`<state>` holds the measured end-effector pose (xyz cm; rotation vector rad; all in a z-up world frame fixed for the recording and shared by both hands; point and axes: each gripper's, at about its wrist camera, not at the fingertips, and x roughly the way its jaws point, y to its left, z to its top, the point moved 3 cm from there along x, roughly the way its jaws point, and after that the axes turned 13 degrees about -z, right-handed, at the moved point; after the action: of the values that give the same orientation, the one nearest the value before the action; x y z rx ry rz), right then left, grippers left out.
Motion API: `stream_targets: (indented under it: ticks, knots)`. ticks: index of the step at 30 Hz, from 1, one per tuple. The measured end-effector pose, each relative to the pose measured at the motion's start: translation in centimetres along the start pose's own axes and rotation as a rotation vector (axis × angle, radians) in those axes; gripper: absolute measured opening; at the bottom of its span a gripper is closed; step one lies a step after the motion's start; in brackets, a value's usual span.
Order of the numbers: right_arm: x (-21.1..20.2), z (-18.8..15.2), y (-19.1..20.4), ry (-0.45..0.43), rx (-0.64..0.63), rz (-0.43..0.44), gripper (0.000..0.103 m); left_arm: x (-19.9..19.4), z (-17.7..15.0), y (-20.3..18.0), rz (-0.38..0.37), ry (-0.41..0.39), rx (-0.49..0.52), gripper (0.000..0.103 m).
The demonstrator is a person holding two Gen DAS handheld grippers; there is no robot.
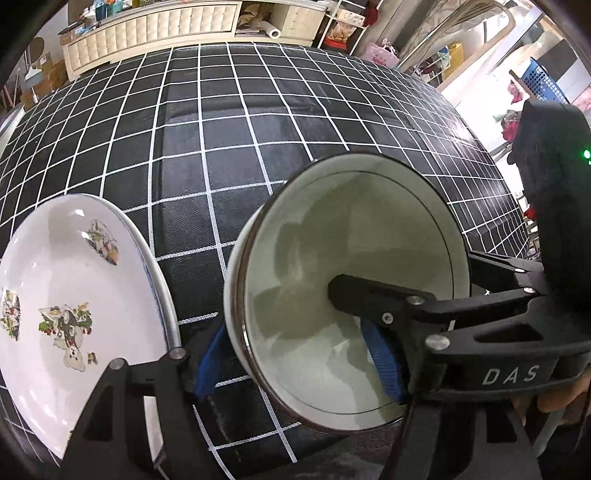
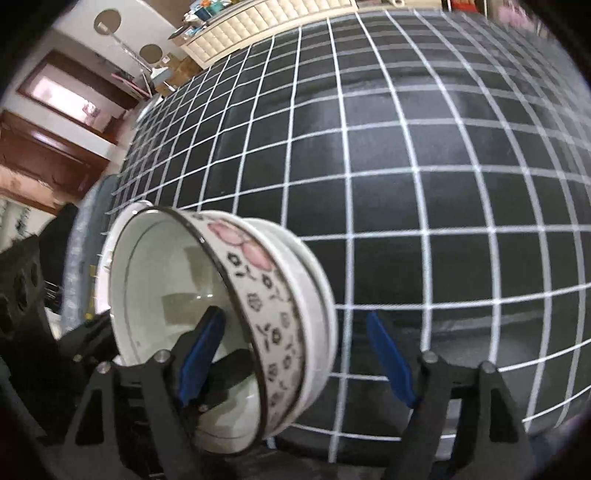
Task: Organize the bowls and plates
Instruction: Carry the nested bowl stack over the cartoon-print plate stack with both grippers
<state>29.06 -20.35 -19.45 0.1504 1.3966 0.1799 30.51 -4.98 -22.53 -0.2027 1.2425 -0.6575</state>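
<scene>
In the left wrist view a white bowl [image 1: 332, 280] with a dark rim sits between my left gripper's [image 1: 295, 365] blue pads, which stand on either side of its wall. A white plate [image 1: 66, 295] with flower prints lies to its left. My right gripper [image 2: 295, 358] is open around the wall of the same flower-patterned bowl [image 2: 258, 306]. One blue pad [image 2: 199, 354] is inside the bowl, the other [image 2: 388, 358] stands apart outside. A black finger of the right gripper [image 1: 369, 295] reaches into the bowl in the left wrist view.
A black tablecloth with a white grid [image 2: 406, 166] covers the table [image 1: 221, 129]. A cream cabinet [image 1: 147, 33] stands behind the table's far edge. Shelves and a blue basket [image 1: 543, 81] are at the right.
</scene>
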Motion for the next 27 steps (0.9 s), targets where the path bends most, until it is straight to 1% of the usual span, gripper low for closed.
stream_targets:
  ticks: [1, 3, 5, 9, 12, 18, 21, 24, 27]
  knots:
    - [-0.1, -0.1, 0.0, 0.001, 0.005, 0.009, 0.077, 0.0, -0.1, 0.0, 0.006, 0.0, 0.002, 0.066]
    - [-0.4, -0.4, 0.0, -0.002, 0.004, 0.027, 0.066, -0.2, -0.3, 0.0, 0.01, -0.001, -0.002, 0.066]
    - [-0.6, -0.5, 0.4, -0.01, -0.01, 0.021, 0.066, -0.2, -0.5, -0.3, 0.022, -0.009, -0.002, 0.066]
    - [-0.7, -0.5, 0.2, -0.013, 0.014, 0.026, 0.065, -0.3, -1.2, -0.6, 0.037, -0.022, -0.018, 0.066]
    - [-0.6, -0.5, 0.8, -0.027, 0.024, 0.012, 0.064, -0.3, -1.5, -1.1, 0.051, -0.028, -0.026, 0.066]
    - [-1.4, -0.4, 1.4, -0.059, 0.006, -0.013, 0.062, -0.2, -1.6, -1.4, 0.049, -0.029, -0.035, 0.065]
    - [-2.0, -0.4, 2.0, -0.075, 0.001, -0.012, 0.062, -0.8, -1.6, -1.3, 0.047, -0.036, -0.041, 0.064]
    - [-2.5, -0.4, 2.4, -0.071, 0.016, -0.012, 0.062, -1.8, -1.6, -1.8, 0.055, -0.055, -0.026, 0.064]
    - [-3.4, -0.4, 2.8, -0.08, 0.021, -0.008, 0.062, -2.4, -1.4, -2.3, 0.054, -0.062, -0.035, 0.064]
